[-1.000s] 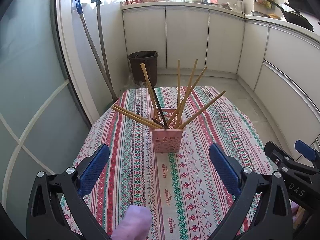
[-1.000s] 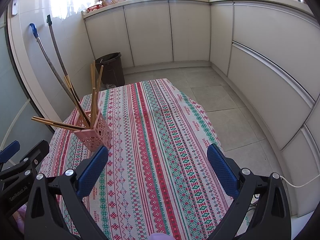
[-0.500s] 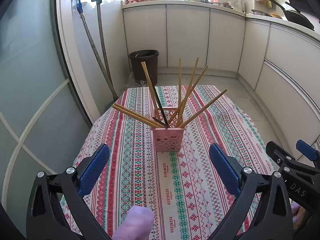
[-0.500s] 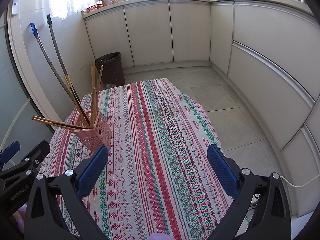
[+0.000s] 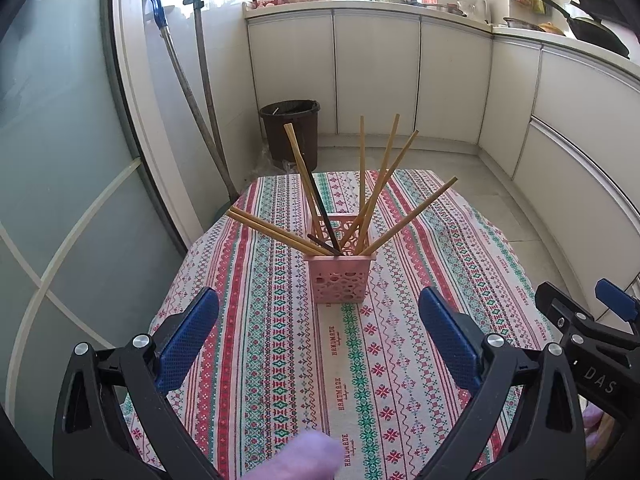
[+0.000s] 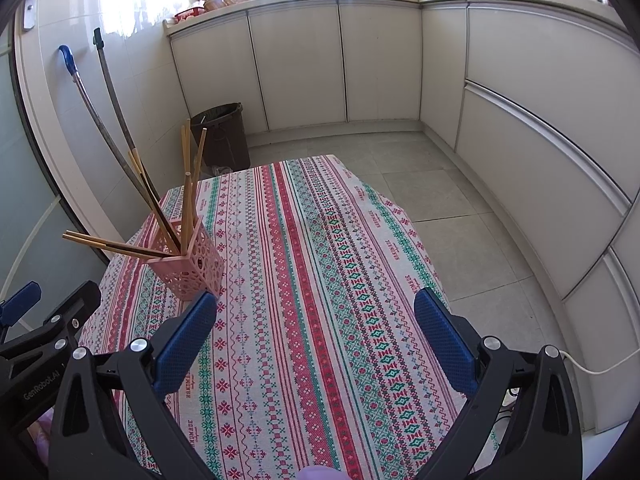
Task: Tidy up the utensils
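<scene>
Across the last second we find almost no change: the left gripper (image 5: pixel 319 334) has drawn back slightly from the pink holder (image 5: pixel 340 276), and the right gripper (image 6: pixel 316 334) has not shifted. Both sets of fingers stand wide and carry nothing.

The chopsticks (image 5: pixel 362 184) are all in the holder, fanned outward, and the holder stands on the cloth-covered counter (image 5: pixel 272 320), toward its left half. No loose utensil shows on the cloth in either view. We judge the sorting complete or nearly so, with both tools retreating.

The left wrist view faces the holder head-on and separates the individual sticks, including one dark stick (image 5: pixel 322 208). The right wrist view shows the holder from the side, and confirms that the right half of the counter holds nothing.
</scene>
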